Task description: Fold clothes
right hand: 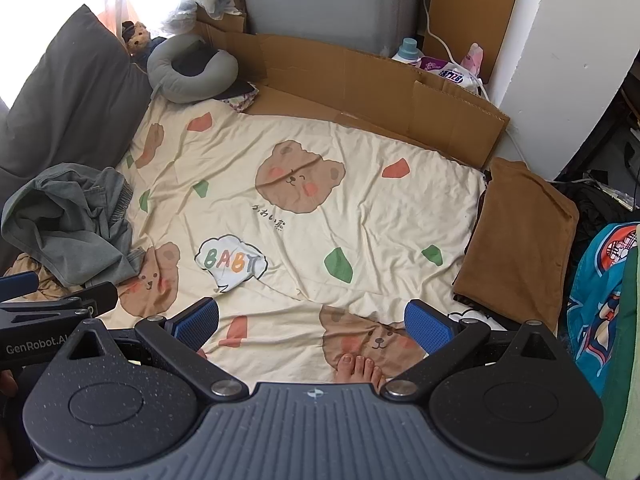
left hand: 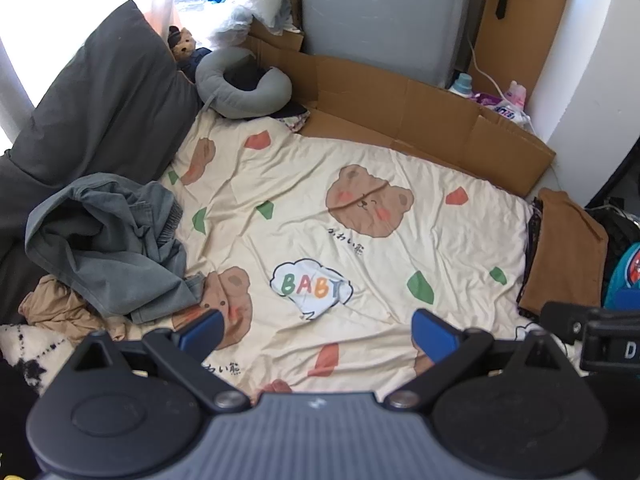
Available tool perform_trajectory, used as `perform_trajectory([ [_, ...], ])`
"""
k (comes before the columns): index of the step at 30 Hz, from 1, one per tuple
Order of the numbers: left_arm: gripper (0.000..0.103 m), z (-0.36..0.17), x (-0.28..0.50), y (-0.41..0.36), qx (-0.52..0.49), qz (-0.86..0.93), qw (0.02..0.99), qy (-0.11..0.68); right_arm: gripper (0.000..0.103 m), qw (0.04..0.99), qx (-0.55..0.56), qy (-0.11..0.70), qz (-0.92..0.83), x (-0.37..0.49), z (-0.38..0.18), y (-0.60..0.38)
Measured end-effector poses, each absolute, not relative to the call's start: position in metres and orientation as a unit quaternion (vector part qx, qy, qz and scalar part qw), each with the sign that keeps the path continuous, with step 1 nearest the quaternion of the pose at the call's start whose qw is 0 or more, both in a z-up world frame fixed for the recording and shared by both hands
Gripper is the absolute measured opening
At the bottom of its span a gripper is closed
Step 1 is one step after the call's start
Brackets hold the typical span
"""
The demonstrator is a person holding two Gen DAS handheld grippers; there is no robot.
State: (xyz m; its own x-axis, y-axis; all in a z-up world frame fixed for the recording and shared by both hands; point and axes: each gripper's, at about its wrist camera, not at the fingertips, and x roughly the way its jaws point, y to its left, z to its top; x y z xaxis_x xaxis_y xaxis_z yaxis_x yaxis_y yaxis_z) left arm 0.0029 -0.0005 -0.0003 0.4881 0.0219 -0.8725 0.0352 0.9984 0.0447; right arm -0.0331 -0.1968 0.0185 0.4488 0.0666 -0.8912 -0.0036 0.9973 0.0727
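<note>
A crumpled grey-green garment [left hand: 108,240] [right hand: 72,224] lies in a heap at the left edge of the cream bear-print blanket [left hand: 320,220] [right hand: 304,208]. A tan garment [left hand: 56,308] sits bunched under its near side. A brown folded garment [left hand: 564,256] [right hand: 516,240] rests flat at the blanket's right edge. My left gripper [left hand: 318,334] hovers open above the blanket's near part, empty. My right gripper [right hand: 312,322] is open too, with nothing between its blue pads, above the near middle. Each gripper shows at the other's side of view.
A dark grey pillow [left hand: 104,96] and grey neck pillow [left hand: 244,84] sit at the back left. Flattened cardboard [left hand: 400,108] lines the far edge. A person's bare foot [right hand: 360,366] rests on the blanket near me. A teal patterned cloth [right hand: 600,280] hangs on the right.
</note>
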Motion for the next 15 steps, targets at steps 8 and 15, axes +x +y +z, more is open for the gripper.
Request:
perform_trajectory([
  [8, 0.101, -0.0004, 0.0014, 0.0014, 0.027, -0.005, 0.862, 0.506, 0.102, 0.850, 0.029, 0.525, 0.021, -0.0333, 0.0185, -0.1949],
  [15, 0.101, -0.0010, 0.0008, 0.0011, 0.029, -0.004, 0.863, 0.505, 0.102, 0.851, 0.026, 0.524, 0.022, -0.0334, 0.0186, -0.1934],
])
